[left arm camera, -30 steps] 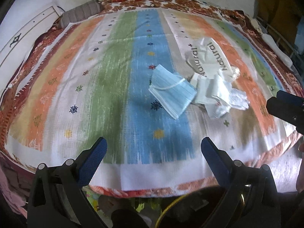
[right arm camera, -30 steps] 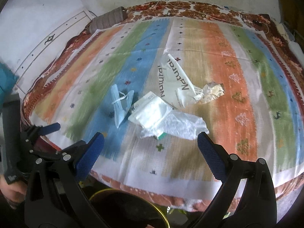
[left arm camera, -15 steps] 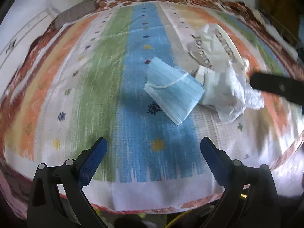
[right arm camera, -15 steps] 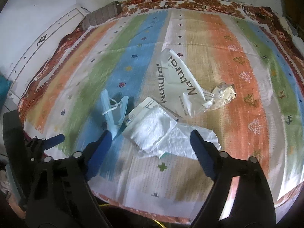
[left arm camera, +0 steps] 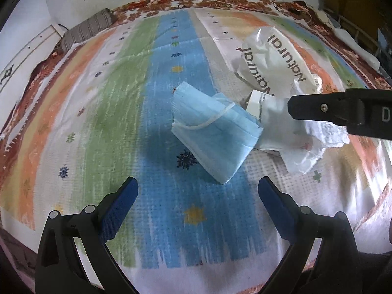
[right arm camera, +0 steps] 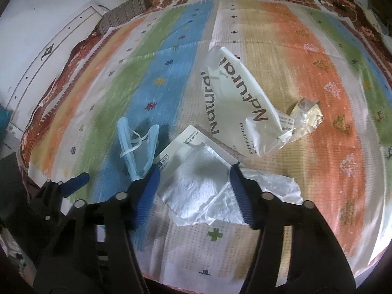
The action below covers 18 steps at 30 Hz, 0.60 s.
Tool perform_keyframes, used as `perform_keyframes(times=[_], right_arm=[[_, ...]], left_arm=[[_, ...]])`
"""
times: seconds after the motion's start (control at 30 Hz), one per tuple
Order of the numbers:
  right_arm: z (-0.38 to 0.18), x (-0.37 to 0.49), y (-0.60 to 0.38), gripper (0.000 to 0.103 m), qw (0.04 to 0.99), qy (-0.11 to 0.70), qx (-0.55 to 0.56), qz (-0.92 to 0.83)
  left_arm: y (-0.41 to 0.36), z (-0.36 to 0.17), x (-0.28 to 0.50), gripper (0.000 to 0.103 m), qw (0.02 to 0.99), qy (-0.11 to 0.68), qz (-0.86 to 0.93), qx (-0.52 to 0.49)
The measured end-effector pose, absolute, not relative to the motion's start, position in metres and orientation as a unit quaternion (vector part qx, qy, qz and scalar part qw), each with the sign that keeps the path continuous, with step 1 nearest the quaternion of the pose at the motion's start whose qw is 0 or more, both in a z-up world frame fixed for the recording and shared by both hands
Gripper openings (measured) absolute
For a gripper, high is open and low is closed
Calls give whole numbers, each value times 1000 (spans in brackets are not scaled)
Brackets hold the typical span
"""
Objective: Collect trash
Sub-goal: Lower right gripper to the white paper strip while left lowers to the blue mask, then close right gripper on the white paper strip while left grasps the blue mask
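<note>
While the right gripper (right arm camera: 194,186) sits low over the bed, its blue-padded fingers (right arm camera: 238,191) stand spread on either side of a crumpled white plastic wrapper (right arm camera: 196,186), not closed on it; the pad tips seem to reach the wrapper's edges, though true contact cannot be told. This wrapper lies on the striped woven bedspread (right arm camera: 306,78), partly covering a flat white printed card (right arm camera: 176,144). Just left of it lies a folded light-blue face mask (right arm camera: 133,147) with white ear loops, near the left pad of the right gripper. Beyond the wrapper rests a white plastic bag printed "Natural" (right arm camera: 235,98), and at its right end a small crumpled clear wrapper (right arm camera: 306,115).

From the left wrist view, the left gripper (left arm camera: 198,196) hovers with its fingers (left arm camera: 122,203) wide apart, holding nothing, the face mask (left arm camera: 215,132) just ahead of them on the blue stripe. One black arm of the right gripper (left arm camera: 343,110) crosses that view over the white wrapper (left arm camera: 301,147). A grey striped bolster (left arm camera: 88,28) lies at the far edge of the bed.
</note>
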State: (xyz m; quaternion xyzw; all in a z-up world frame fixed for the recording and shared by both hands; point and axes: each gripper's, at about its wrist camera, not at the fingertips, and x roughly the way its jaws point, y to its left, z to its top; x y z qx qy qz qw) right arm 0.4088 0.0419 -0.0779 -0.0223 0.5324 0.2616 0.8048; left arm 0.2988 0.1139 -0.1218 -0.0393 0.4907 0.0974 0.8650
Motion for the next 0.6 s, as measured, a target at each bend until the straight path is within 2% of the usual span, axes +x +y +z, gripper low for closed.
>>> perform_keyframes(times=[0.1,0.17,0.37,0.47,0.53,0.57,0.6], right_arm=[[-81,412,42,48,806,533,-22,255],[-83,414,41,37,803,537,-20,258],[-87,414,39,16,800,541,-28,259],[-84,415,36,12,800,540,-22,260],[-81,414,34,10,802,537,-21,261],[-79,414,33,8,803,535,-21,263],[-77,414,32,8,803,533,-21,264]], left_arm=[[115,-128,303,96,868,485,88,-52],[113,-131,306,96,868,487,79,-48],[115,-133,313,81,873,476,94,-51],[118,-133,315,61,876,469,97,-52],[127,-135,318,32,869,478,90,-88],[130,-135,318,29,867,480,86,-104],[134,-133,319,22,865,479,81,-122]])
